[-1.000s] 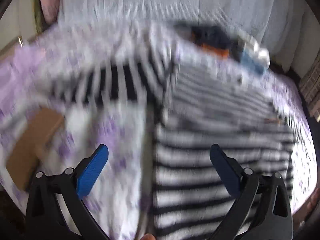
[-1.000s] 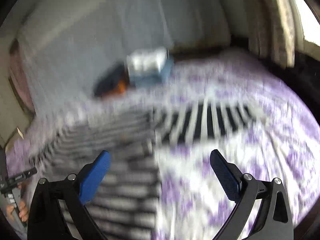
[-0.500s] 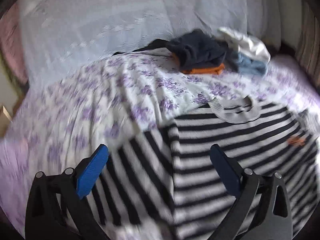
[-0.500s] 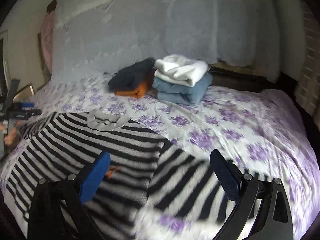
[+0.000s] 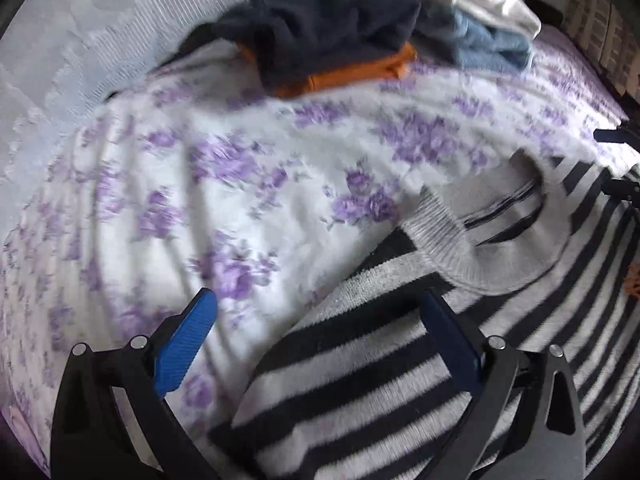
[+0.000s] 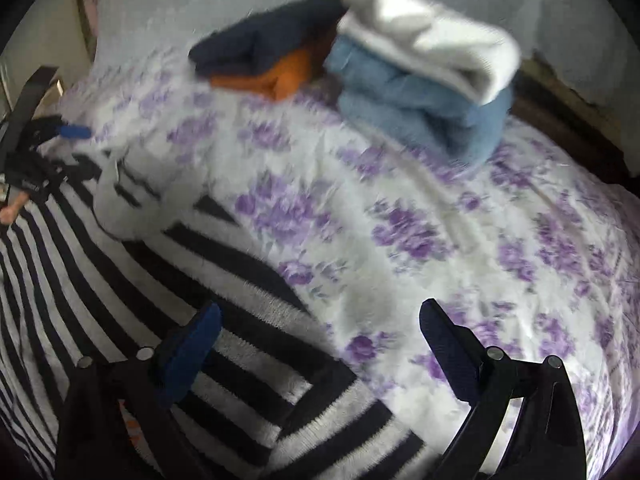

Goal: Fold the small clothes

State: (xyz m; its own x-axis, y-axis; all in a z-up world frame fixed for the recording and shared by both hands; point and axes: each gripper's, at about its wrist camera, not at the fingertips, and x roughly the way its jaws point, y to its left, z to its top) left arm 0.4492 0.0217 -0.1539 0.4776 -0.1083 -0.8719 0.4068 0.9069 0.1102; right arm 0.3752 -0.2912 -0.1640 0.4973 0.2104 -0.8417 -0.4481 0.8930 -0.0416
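Both hand-held grippers, left (image 5: 316,326) and right (image 6: 320,336), wide, right just narrowing, empty over striped sweater (image 5: 400,380) shoulders. Risk: pinching bedsheet (image 6: 400,240) too, dragging it.

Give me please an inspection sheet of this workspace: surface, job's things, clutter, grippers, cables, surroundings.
Surface: bed sheet, white with purple flowers, wrinkled.
Job's things: striped sweater, black and white, spread flat, collar towards the stacks.
Clutter: navy-on-orange stack; white-on-blue stack, both folded, at the far side.
Grippers: left gripper open over one shoulder, nothing between the fingers; right gripper open, jaws just closing a little, over the other shoulder's edge.
Cables: nothing seen.
Surroundings: pale textured cover behind the bed.
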